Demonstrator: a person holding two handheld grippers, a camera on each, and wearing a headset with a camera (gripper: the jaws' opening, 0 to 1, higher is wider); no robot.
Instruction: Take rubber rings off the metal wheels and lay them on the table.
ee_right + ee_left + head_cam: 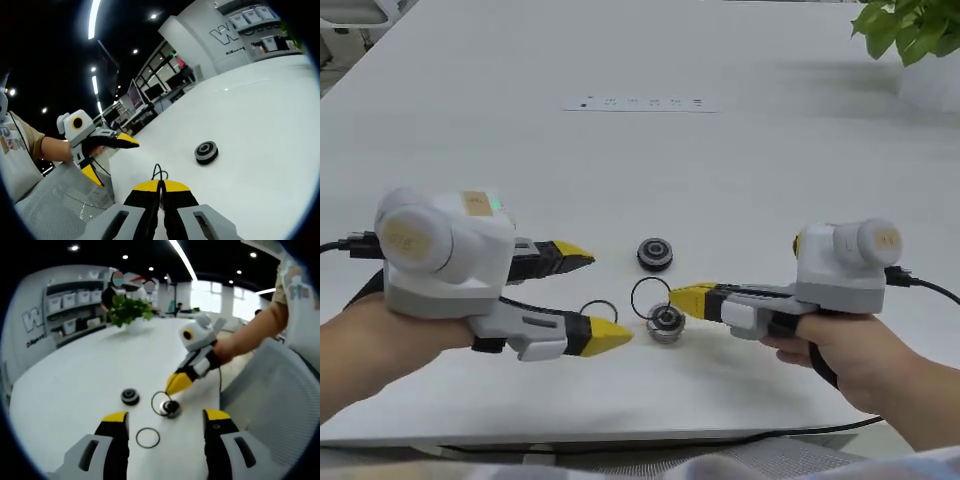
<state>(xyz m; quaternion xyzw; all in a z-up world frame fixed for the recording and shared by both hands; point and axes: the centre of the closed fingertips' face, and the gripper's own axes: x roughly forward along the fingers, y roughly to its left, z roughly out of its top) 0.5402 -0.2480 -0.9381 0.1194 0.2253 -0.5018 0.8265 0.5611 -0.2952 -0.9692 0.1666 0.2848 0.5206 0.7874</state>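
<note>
White tabletop (770, 150) carries every work item. A potted plant (910, 25) and a flat strip (640, 103) sit at the far side, well apart from the work zone.

We hold the left gripper (592, 296) low over the table with its 2 jaws spread wide and nothing between them. We judge this to be a standby pose: it is near enough to steady a wheel if the wheel drags.

We hold the right gripper (688, 298) with its 2 jaws pressed together on 1 rubber ring. The jaws point along the table toward the left gripper. We judge that this low, level approach lets the pull peel the rubber sideways off the rim.

2 metal wheels lie on their flat faces, axle axis upright, which keeps them from rolling. The near wheel (666, 324) sits just beside the right jaw tips and shows bare metal. The far wheel (655, 253) has its black ring still seated around the rim.

The pinched ring (648, 297) opens as a loop beside the near wheel and meets it at the loop's lower edge. We cannot tell whether any part remains in the groove. The loop tilts up from the table. It is roughly round, so no long axis stands out.

The freed ring (598, 311) lies flat on the table; in the left gripper view it rests between the open jaws.
</note>
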